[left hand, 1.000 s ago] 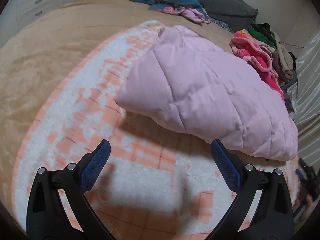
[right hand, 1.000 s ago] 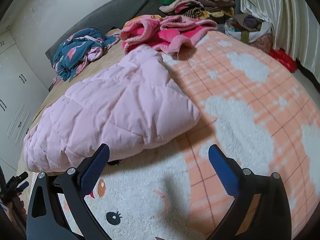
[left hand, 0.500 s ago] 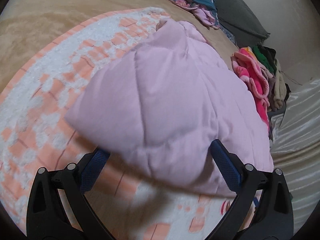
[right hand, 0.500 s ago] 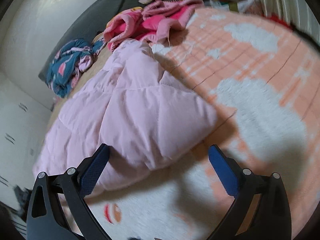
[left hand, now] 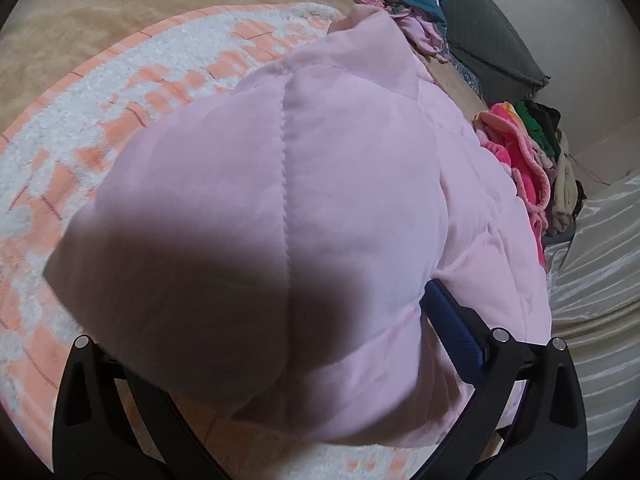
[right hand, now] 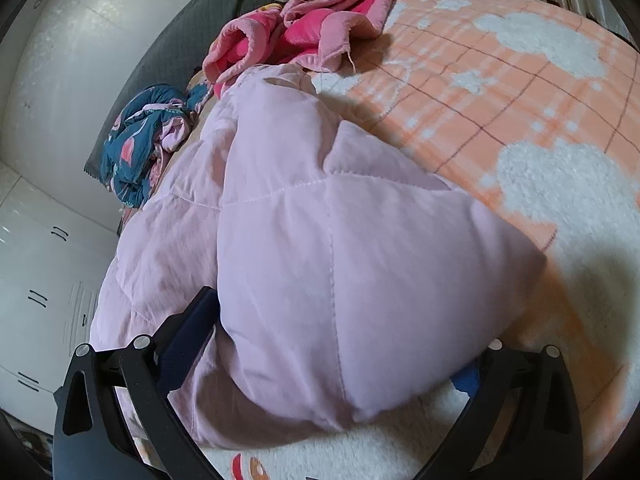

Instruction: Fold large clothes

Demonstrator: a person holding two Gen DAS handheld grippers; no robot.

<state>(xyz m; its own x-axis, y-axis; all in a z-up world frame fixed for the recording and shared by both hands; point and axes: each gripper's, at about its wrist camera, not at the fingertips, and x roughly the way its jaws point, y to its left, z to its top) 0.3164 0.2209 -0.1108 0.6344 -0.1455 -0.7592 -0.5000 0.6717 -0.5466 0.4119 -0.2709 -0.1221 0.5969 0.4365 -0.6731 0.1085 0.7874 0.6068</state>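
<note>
A folded pale pink quilted jacket (left hand: 304, 208) lies on an orange-and-white fleece blanket (left hand: 80, 120) on the bed. My left gripper (left hand: 280, 344) is open, its jaws wide around the jacket's near corner; the left finger is hidden under the fabric. In the right wrist view the same jacket (right hand: 340, 248) fills the middle. My right gripper (right hand: 332, 360) is open too, its jaws straddling the jacket's other near corner, with the fabric bulging between them.
A pink fleece garment (right hand: 304, 28) and a pile of clothes lie behind the jacket. A blue patterned garment (right hand: 136, 148) and a grey pillow (left hand: 488, 44) sit at the bed's head. White wardrobe doors (right hand: 36, 280) stand at the left.
Both grippers have moved forward onto the jacket's near corners; the fabric now sits between each pair of open jaws instead of lying ahead of them.
</note>
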